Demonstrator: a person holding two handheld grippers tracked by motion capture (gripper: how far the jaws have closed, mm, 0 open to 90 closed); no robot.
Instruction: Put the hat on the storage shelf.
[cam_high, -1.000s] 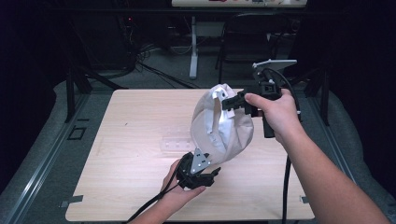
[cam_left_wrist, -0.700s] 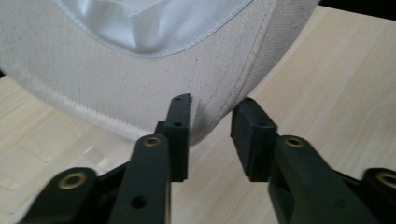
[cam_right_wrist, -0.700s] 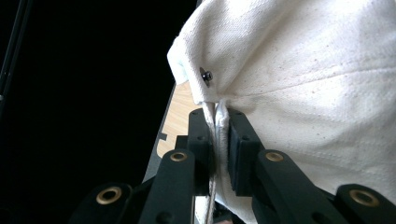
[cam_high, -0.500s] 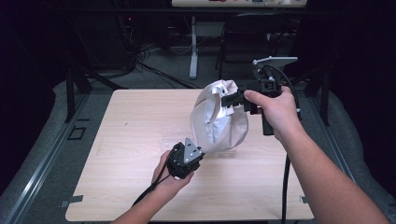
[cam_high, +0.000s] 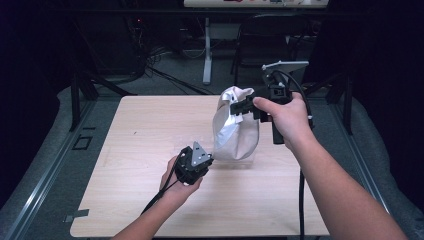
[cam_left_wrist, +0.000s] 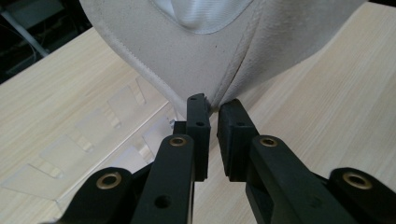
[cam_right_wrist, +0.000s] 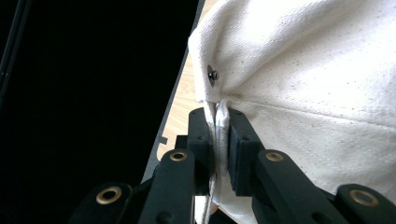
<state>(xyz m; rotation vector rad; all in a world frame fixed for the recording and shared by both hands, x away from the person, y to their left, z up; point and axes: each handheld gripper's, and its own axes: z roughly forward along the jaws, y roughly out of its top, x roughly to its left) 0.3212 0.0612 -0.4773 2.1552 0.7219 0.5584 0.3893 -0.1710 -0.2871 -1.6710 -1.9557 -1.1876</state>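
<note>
A white cloth bag with a shiny lining hangs above the light wooden table. My right gripper is shut on its upper edge; in the right gripper view the fabric is pinched between the jaws, just below a small metal stud. My left gripper sits low at the bag's bottom. In the left gripper view its jaws stand almost together, nipping the lower seam, and creases run down to the tips.
A clear plastic piece lies flat on the table beneath the bag, its edge just right of the left gripper. Dark floor, cables and a chair lie beyond the far table edge.
The left gripper has moved up and to the left along the bag's bottom. The bag has been drawn narrower and hangs more upright. The right gripper has kept its hold.
</note>
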